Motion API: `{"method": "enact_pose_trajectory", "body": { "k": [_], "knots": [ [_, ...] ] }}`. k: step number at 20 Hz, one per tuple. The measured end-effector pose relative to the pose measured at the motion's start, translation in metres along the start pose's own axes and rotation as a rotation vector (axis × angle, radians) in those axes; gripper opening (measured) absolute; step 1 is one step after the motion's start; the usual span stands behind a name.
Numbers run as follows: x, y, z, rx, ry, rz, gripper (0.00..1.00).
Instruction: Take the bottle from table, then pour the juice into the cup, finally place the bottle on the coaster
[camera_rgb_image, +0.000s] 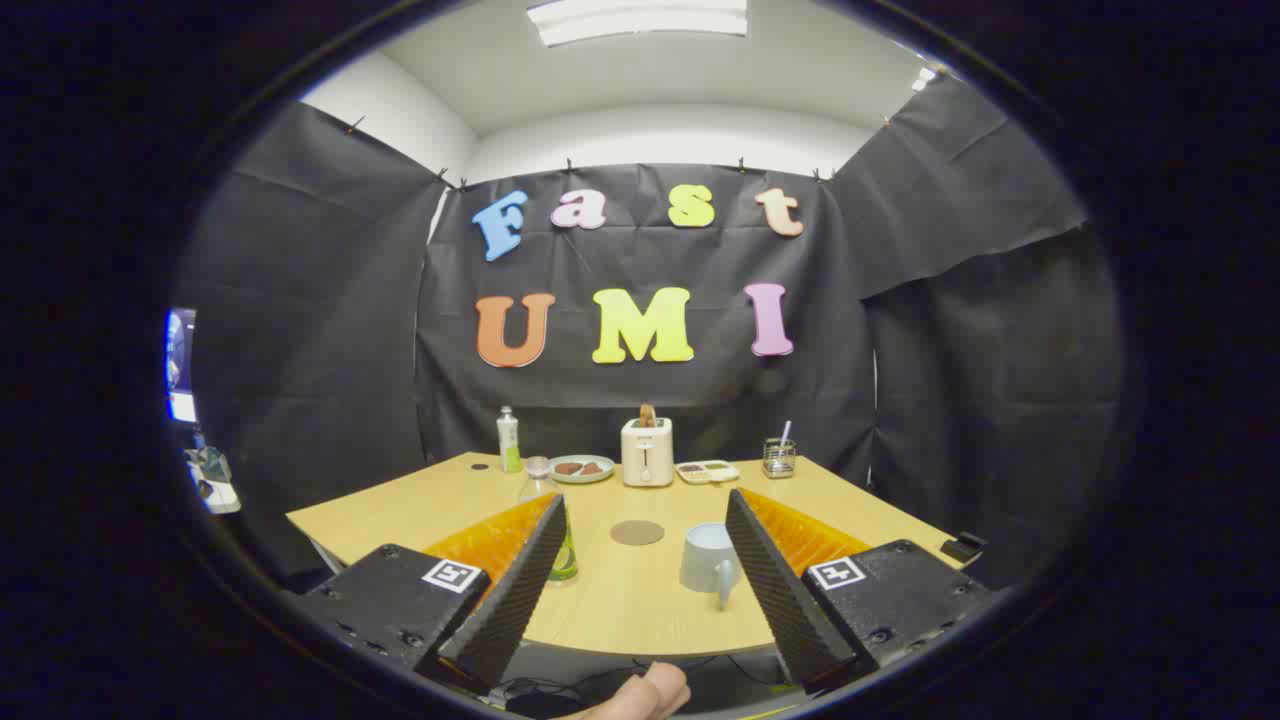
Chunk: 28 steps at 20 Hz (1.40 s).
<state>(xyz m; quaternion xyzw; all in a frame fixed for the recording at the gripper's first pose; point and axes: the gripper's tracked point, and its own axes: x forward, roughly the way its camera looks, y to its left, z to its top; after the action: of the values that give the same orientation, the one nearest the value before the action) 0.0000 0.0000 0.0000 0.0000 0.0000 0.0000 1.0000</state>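
A clear bottle (547, 500) with greenish juice low in it stands on the wooden table (620, 600), partly hidden behind my left finger (520, 580). A round brown coaster (637, 532) lies ahead of the fingers, near the table's middle. A pale grey cup (710, 562) with its handle toward me stands just inside my right finger. My gripper (640, 525) hangs open above the near table edge with nothing between its fingers.
Along the far edge stand a green-and-white bottle (509, 440), a plate (582, 468) with brown food, a white toaster (647, 452), a small tray (707, 471) and a wire holder (778, 457). A person's fingertip (640, 695) shows below the fingers. Black cloth walls the booth.
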Motion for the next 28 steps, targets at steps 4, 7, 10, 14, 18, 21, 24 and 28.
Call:
{"method": "enact_pose_trajectory", "body": {
  "k": [4, 7, 10, 14, 18, 21, 24, 28],
  "knots": [
    [0.005, 0.008, -0.005, -0.021, 0.012, 0.02, 1.0],
    [0.007, 0.008, -0.007, -0.014, 0.015, 0.021, 1.0],
    [0.01, 0.004, -0.01, 0.007, 0.017, 0.02, 1.0],
    [0.014, 0.003, -0.014, 0.027, 0.019, 0.02, 1.0],
    [0.022, 0.012, -0.019, 0.037, 0.025, 0.047, 1.0],
    [0.033, 0.018, -0.024, 0.035, 0.029, 0.057, 1.0],
    [0.049, 0.03, -0.028, 0.03, 0.006, 0.087, 1.0],
    [0.079, 0.044, -0.045, 0.044, -0.009, 0.113, 1.0]
  ]
}}
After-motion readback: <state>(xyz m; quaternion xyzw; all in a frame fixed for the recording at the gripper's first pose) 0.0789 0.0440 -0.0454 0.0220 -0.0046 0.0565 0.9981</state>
